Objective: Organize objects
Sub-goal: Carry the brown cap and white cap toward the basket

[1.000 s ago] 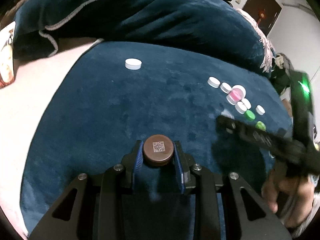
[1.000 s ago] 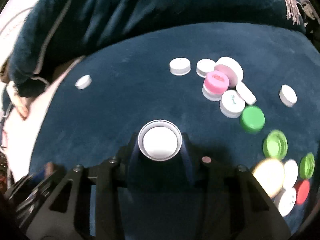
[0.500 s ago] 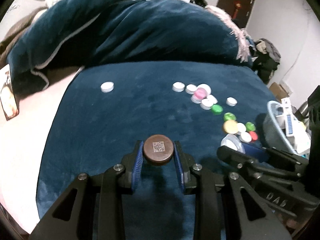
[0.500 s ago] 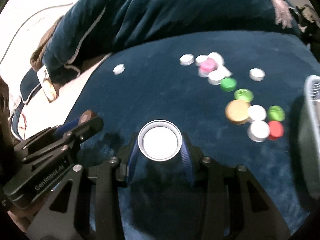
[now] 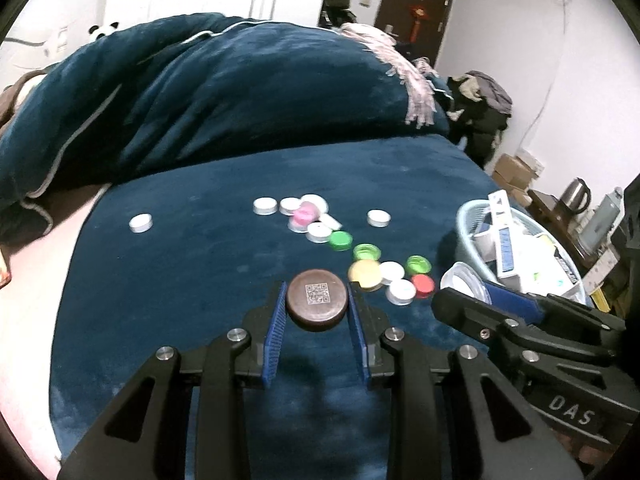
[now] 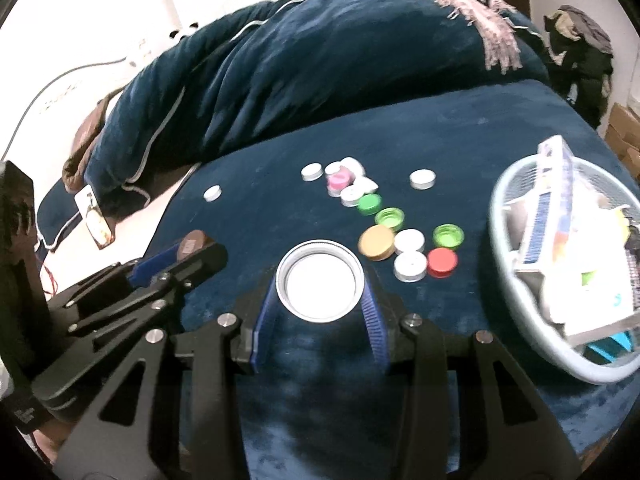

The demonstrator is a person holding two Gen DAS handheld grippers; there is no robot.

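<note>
**A:** Start nearest. What has each tool got?

**B:** The left gripper (image 5: pixel 316 312) has its blue pads pressed on a round dark-brown cap printed with a square code (image 5: pixel 316 299), held flat above the dark blue plush blanket (image 5: pixel 168 280). The right gripper (image 6: pixel 320 300) is closed on a wider white cap with a ribbed silver rim (image 6: pixel 320 280), hollow side up.

**A:** Does each camera see the other tool?

**B:** Yes. The left view catches the right gripper side-on at lower right, white cap only partly visible behind its finger. The right view shows the left gripper at lower left, with just an edge of the brown cap.

**A:** Beyond the fingers?

**B:** A near cluster of loose caps on the blanket: a gold cap (image 6: pixel 377 242), two white ones touching it, a red cap (image 6: pixel 441 262) and three green caps strung towards the far group.

**A:** And farther?

**B:** A pink cap (image 6: pixel 339 181) sits among several white ones, with a lone white cap (image 6: pixel 422 179) off to the right and another lone one (image 6: pixel 212 193) well to the left.

**A:** The basket?

**B:** The pale blue mesh plastic basket (image 6: pixel 505 184) stands at the blanket's right edge, stuffed with boxes. The right view shows it large and close; the left shows it smaller, plus a kettle (image 5: pixel 576 194) behind it.

**A:** Farthest?

**B:** A heaped dark blue quilt (image 5: pixel 240 92), then a dark door (image 5: pixel 416 12), which only the left view shows clearly.
</note>
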